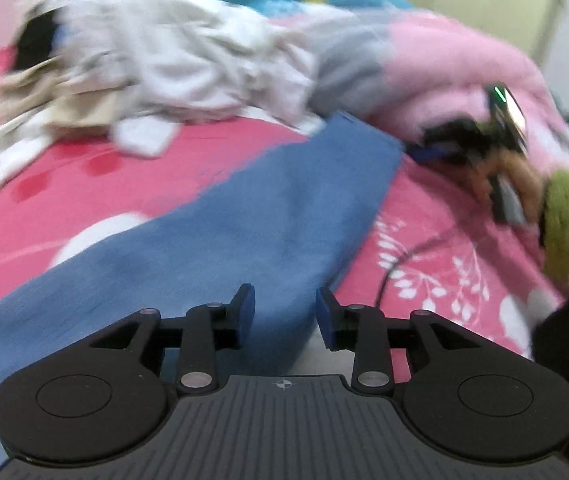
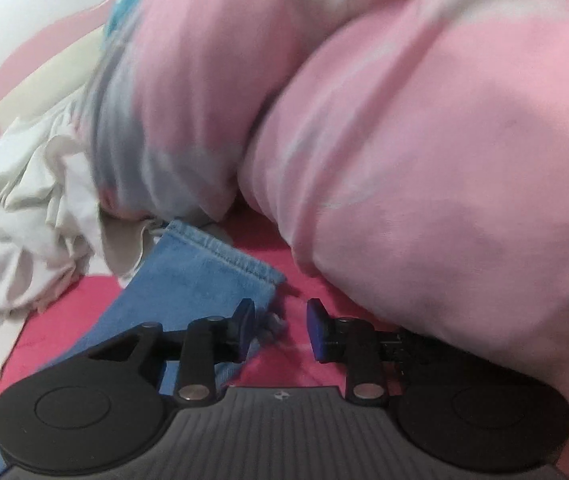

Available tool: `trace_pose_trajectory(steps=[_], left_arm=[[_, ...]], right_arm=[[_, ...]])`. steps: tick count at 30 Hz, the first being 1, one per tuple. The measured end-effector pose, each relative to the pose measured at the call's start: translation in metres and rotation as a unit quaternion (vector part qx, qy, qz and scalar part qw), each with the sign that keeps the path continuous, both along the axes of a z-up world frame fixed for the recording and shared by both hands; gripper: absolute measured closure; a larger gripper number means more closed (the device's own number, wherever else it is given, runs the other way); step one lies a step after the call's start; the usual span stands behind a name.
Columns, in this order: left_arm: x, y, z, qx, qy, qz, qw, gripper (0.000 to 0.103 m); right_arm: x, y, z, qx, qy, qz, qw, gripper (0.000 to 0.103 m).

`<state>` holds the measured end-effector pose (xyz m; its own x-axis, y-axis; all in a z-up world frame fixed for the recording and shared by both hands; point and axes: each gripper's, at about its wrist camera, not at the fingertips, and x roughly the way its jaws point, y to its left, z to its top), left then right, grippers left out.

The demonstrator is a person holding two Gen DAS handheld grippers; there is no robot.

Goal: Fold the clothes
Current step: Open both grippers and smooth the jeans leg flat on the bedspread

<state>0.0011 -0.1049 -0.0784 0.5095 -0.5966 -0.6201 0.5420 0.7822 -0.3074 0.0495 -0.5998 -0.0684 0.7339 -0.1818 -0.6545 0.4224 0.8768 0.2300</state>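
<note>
Blue garment (image 1: 244, 216): spread long and flat on pink bedsheet (image 1: 84, 184), running from under left gripper (image 1: 284, 316) away to hemmed end at right gripper (image 2: 280, 328).

Left gripper: released, jaws apart above blue cloth, nothing held. Right gripper: likewise unclenched, inner finger over hem corner (image 2: 260, 284), outer finger beside pink quilt (image 2: 424, 140), nothing pinched.

Beyond: heap of white clothes (image 1: 172, 64) ahead-left of left gripper, well apart from blue piece.

Step in hand, probably: taking hold of opposite ends for a fold. Next move calls for closing on hem corner, then matching near edge; blur hides finer contact.
</note>
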Motion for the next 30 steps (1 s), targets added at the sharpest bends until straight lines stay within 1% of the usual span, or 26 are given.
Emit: trace_pose_trajectory(steps=[2, 3, 4, 6, 8, 9, 10, 12, 14, 16, 18, 19, 20, 22, 24, 26, 30], left_arm=[[-0.009, 0.032, 0.002, 0.000, 0.025, 0.050, 0.9984, 0.070], [-0.015, 0.047, 0.002, 0.004, 0.037, 0.075, 0.9965, 0.070], [-0.020, 0.063, 0.002, 0.007, 0.049, 0.101, 0.9937, 0.070], [-0.030, 0.094, 0.002, 0.013, 0.073, 0.152, 0.9857, 0.070], [-0.041, 0.125, 0.002, 0.020, 0.097, 0.202, 0.9745, 0.070], [-0.047, 0.135, 0.000, 0.026, 0.104, 0.216, 0.9705, 0.070], [-0.053, 0.140, -0.004, 0.035, 0.106, 0.223, 0.9685, 0.070], [-0.064, 0.147, -0.011, 0.047, 0.100, 0.232, 0.9665, 0.071], [-0.071, 0.153, -0.014, 0.047, 0.090, 0.230, 0.9678, 0.071], [-0.073, 0.156, -0.015, 0.040, 0.086, 0.228, 0.9690, 0.071], [-0.073, 0.162, -0.016, 0.028, 0.089, 0.226, 0.9697, 0.071], [-0.072, 0.165, -0.017, 0.021, 0.091, 0.225, 0.9699, 0.071], [-0.071, 0.168, -0.017, 0.014, 0.093, 0.224, 0.9700, 0.071], [-0.071, 0.173, -0.019, -0.004, 0.101, 0.225, 0.9691, 0.071], [-0.070, 0.177, -0.019, -0.017, 0.108, 0.227, 0.9677, 0.071], [-0.071, 0.178, -0.016, -0.022, 0.110, 0.230, 0.9668, 0.071], [-0.074, 0.178, -0.010, -0.024, 0.100, 0.238, 0.9657, 0.070]], right_arm=[[-0.016, 0.021, 0.016, -0.053, -0.003, 0.034, 0.998, 0.070], [-0.026, 0.037, 0.024, -0.083, -0.007, 0.074, 0.994, 0.070], [-0.035, 0.054, 0.033, -0.100, -0.013, 0.115, 0.988, 0.070], [-0.047, 0.095, 0.045, -0.099, -0.023, 0.207, 0.973, 0.070], [-0.049, 0.136, 0.054, -0.093, -0.025, 0.295, 0.950, 0.070], [-0.045, 0.166, 0.055, -0.100, -0.025, 0.342, 0.934, 0.071], [-0.047, 0.189, 0.053, -0.109, -0.029, 0.382, 0.917, 0.073], [-0.036, 0.228, 0.043, -0.113, -0.036, 0.435, 0.893, 0.073], [-0.034, 0.250, 0.025, -0.118, -0.011, 0.470, 0.875, 0.074], [-0.034, 0.249, -0.001, -0.172, 0.035, 0.467, 0.867, 0.074], [-0.029, 0.201, -0.016, -0.133, 0.040, 0.416, 0.899, 0.074], [-0.025, 0.182, -0.012, -0.121, 0.049, 0.368, 0.921, 0.076], [-0.020, 0.163, -0.009, -0.108, 0.057, 0.320, 0.939, 0.079], [-0.013, 0.176, -0.007, -0.106, 0.048, 0.336, 0.935, 0.078], [-0.006, 0.189, -0.005, -0.103, 0.038, 0.352, 0.930, 0.081], [0.001, 0.202, -0.002, -0.101, 0.028, 0.367, 0.924, 0.081], [0.015, 0.228, 0.002, -0.096, 0.008, 0.398, 0.912, 0.081]])
